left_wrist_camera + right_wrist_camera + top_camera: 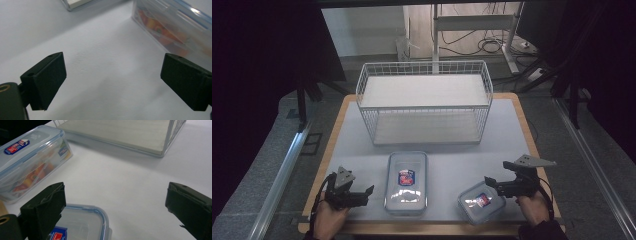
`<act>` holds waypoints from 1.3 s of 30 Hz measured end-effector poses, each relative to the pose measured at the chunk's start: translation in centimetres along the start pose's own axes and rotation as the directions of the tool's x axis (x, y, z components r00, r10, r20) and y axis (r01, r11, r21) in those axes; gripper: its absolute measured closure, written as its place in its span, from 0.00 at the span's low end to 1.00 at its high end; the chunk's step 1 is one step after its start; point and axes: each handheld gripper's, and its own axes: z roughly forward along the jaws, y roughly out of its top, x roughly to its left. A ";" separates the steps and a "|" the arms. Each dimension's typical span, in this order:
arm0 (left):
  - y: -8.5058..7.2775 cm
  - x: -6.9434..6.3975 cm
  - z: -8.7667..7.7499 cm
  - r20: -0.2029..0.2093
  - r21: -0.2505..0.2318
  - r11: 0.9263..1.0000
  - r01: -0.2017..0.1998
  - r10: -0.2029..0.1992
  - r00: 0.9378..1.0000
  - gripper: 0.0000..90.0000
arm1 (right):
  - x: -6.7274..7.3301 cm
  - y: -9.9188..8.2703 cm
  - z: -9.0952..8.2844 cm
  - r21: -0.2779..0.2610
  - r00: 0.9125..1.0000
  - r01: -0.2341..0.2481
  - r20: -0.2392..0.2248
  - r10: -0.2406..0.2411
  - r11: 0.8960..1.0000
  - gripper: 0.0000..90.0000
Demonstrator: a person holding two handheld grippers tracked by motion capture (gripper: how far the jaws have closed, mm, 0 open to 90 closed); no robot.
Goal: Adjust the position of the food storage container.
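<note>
- Wire basket stands at the table's far side, ready for loading.
- Long container lies in front of it.
- Small container lies front-right of the basket, just under the right gripper, whose jaws stand apart.
- Left gripper waits front-left, jaws apart, empty.

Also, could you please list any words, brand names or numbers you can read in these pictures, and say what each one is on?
No text here can be read.
Long container: red and blue sticker on its lid, print too small and blurred.
Same long container, side label seen in the right gripper view: blurred.
Small square container: red and blue lid sticker, white marks, not legible.
White wire basket: no lettering visible.
</note>
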 end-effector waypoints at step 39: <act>-0.6 0.3 -0.2 0.054 -0.051 0.998 0.031 -0.028 0.998 0.06 | 2.7 -0.1 -1.2 0.103 0.999 0.050 -0.018 -0.048 0.993 0.69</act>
